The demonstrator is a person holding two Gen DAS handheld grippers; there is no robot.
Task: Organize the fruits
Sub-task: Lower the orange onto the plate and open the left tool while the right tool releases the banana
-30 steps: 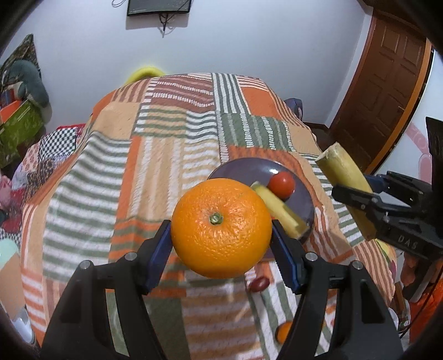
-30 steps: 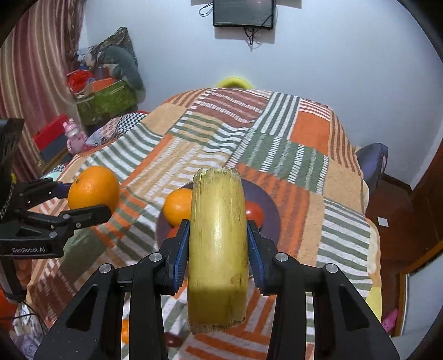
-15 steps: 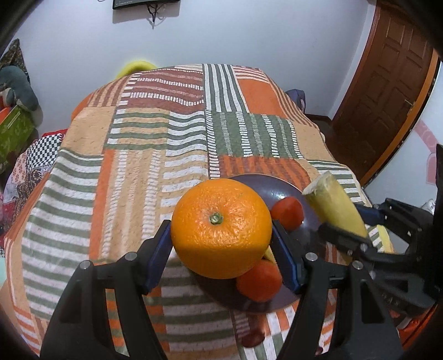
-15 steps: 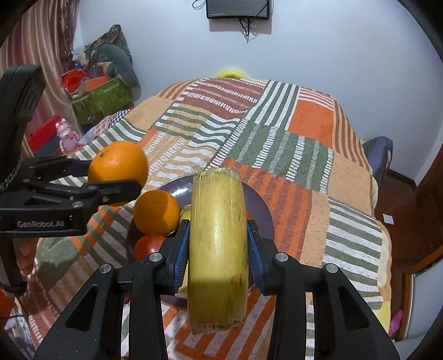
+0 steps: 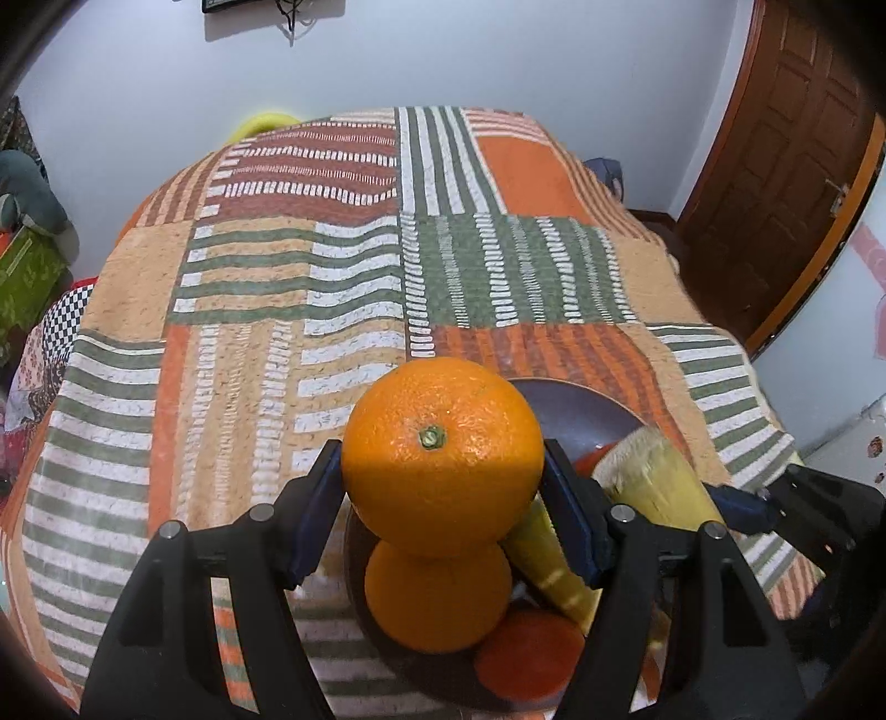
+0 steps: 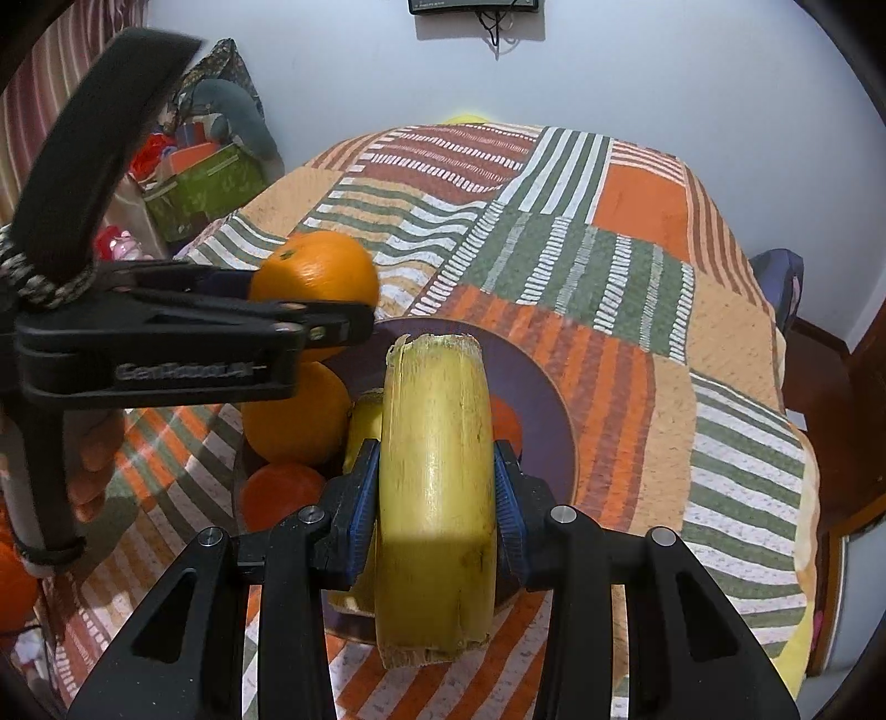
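Left claw (image 5: 443, 493): is clamping a large orange (image 5: 442, 457) between its blue pads, stem end facing the camera, and is holding it over the near-left part of the plate

Right claw (image 6: 437, 498): is gripping a yellow cut stalk piece (image 6: 436, 487) across its middle, the piece standing lengthwise along the fingers with a ragged cut end at each tip; it is hanging over the near edge of the plate

Person's hand (image 6: 91, 459): is showing at the left edge of the right wrist view, wrapping the handle of the left claw

Plate (image 6: 542, 410): dark purple, round, is lying on the bedspread under both claws

Second orange (image 5: 437, 595): is sitting on the plate directly under the held orange, at the plate's left side

Red-orange fruit (image 5: 529, 656): smaller, is resting on the near rim of the plate, touching the second orange

Second stalk piece (image 6: 362, 426): yellow, is lying on the plate between the second orange and the held stalk piece, partly hidden by it

Another red fruit (image 6: 506, 423): is peeking out on the plate just behind the right claw's pad

Bedspread (image 5: 277, 288): patchwork of orange, green, tan and white stripes, is covering the bed and is carrying the plate

Green box (image 6: 205, 188): is standing beside the bed at far left, with a grey soft toy (image 6: 232, 105) above it

Wooden door (image 5: 786, 166): is standing at far right

Wall screen (image 6: 473, 5): is hanging on the far white wall, cables dangling
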